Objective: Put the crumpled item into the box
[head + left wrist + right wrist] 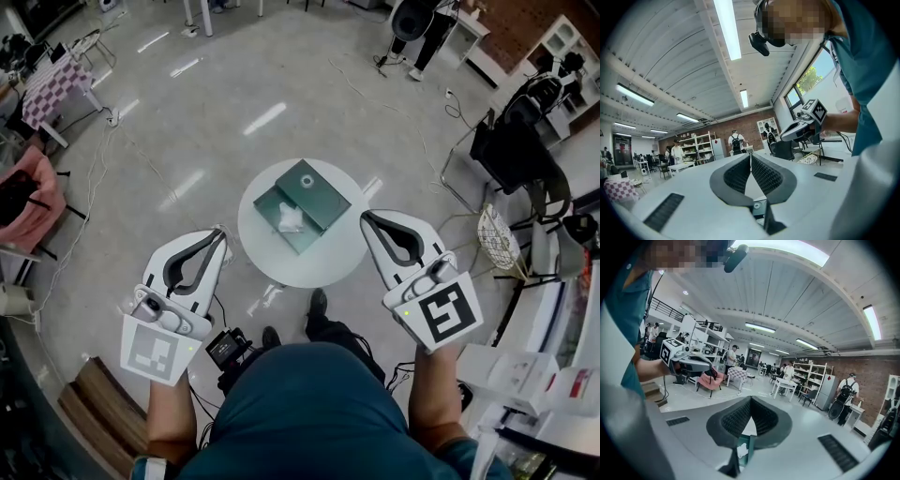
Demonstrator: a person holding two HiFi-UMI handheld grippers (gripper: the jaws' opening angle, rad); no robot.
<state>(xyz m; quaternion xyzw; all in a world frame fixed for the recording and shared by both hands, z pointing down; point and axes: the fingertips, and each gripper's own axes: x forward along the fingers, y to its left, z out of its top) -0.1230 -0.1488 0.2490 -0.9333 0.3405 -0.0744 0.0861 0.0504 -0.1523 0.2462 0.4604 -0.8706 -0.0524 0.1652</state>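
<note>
Item: white crumpled paper point(290, 219), laid in dark-green box point(321, 190) ahead of jaws.
Jaws: left gripper point(221, 234), right gripper point(367, 217) closed, empty.

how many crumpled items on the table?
1. The crumpled item lies in the open box on the round table, beside its lid. The lid could hide others.

The box point(269, 204) is teal, the crumpled item point(290, 219) and table point(281, 268) white.
</note>
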